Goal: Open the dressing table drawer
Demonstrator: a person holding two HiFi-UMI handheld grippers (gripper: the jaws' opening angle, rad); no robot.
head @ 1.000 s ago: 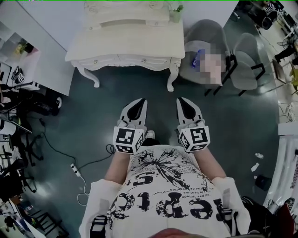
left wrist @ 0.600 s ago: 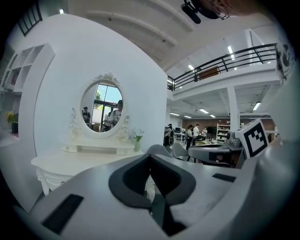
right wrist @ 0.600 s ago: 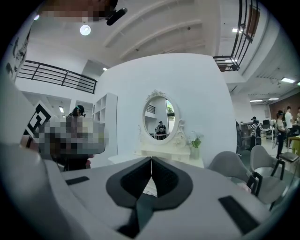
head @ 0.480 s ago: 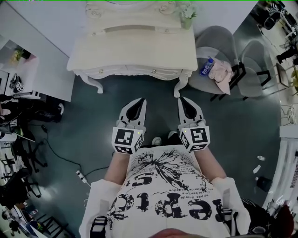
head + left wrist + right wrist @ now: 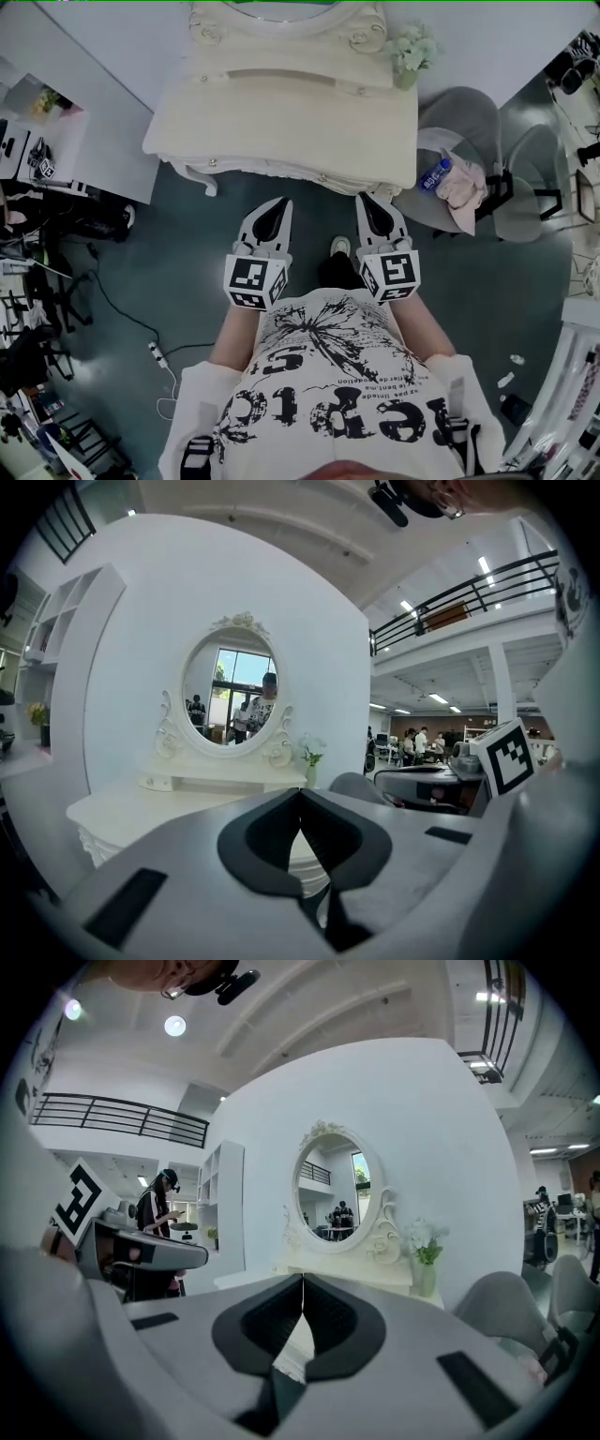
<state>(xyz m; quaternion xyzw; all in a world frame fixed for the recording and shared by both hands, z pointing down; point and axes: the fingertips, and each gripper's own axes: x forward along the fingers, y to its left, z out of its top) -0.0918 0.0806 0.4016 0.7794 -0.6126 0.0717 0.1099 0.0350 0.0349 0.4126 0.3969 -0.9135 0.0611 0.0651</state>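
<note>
The cream dressing table [image 5: 272, 112] stands straight ahead, with an oval mirror [image 5: 230, 688] on its back. Its drawer front [image 5: 267, 172] runs along the near edge and carries two small knobs [image 5: 213, 163] [image 5: 322, 176]. My left gripper [image 5: 283, 201] is shut and empty, its tips just short of the drawer front between the knobs. My right gripper [image 5: 366, 199] is also shut and empty, its tips close to the table's right front corner. Both gripper views look level over the tabletop toward the mirror [image 5: 333, 1180], with jaws meeting at the tips [image 5: 300, 791] [image 5: 302, 1277].
A vase of white flowers [image 5: 410, 52] stands on the table's back right corner. Grey chairs [image 5: 459, 122] sit to the right, one holding a water bottle [image 5: 433, 174] and a pink cloth [image 5: 464, 190]. A cable with a power strip [image 5: 155, 354] lies on the floor at left, by cluttered desks [image 5: 37, 159].
Both grippers have moved forward together toward the dressing table, which now lies much closer; their tips have nearly reached its front edge. Jaws stayed shut.
</note>
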